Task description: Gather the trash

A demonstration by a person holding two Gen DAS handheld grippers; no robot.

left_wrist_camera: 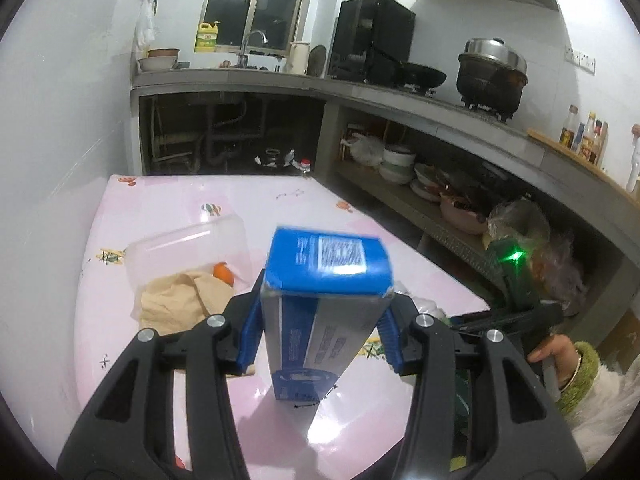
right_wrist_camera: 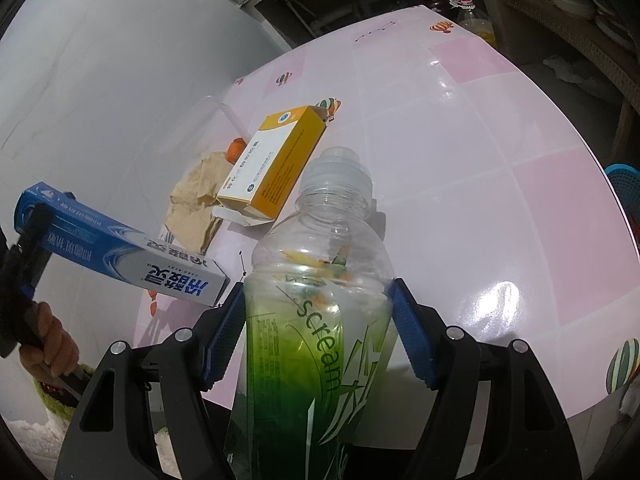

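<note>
My left gripper [left_wrist_camera: 320,332] is shut on a long blue and silver toothpaste box [left_wrist_camera: 320,300], its blue pads pressing both sides. It holds the box tilted above the pink table [left_wrist_camera: 172,208]. In the right wrist view this box [right_wrist_camera: 120,256] reaches in from the left. My right gripper [right_wrist_camera: 316,328] is shut on a clear plastic bottle [right_wrist_camera: 316,280] with a green label, capped and nearly empty. Beyond the bottle, a yellow and white carton [right_wrist_camera: 272,164] lies on the table [right_wrist_camera: 480,200] with one flap open. Crumpled tan paper [right_wrist_camera: 196,200] and an orange scrap [right_wrist_camera: 236,150] lie beside it.
A clear plastic tub [left_wrist_camera: 188,256] lies on its side over the tan paper [left_wrist_camera: 176,300], close to the white wall. A blue basket [right_wrist_camera: 624,188] shows past the table's right edge. Kitchen counters and shelves of bowls [left_wrist_camera: 400,160] stand beyond the table. A hand in a green cuff [left_wrist_camera: 560,360] is at the right.
</note>
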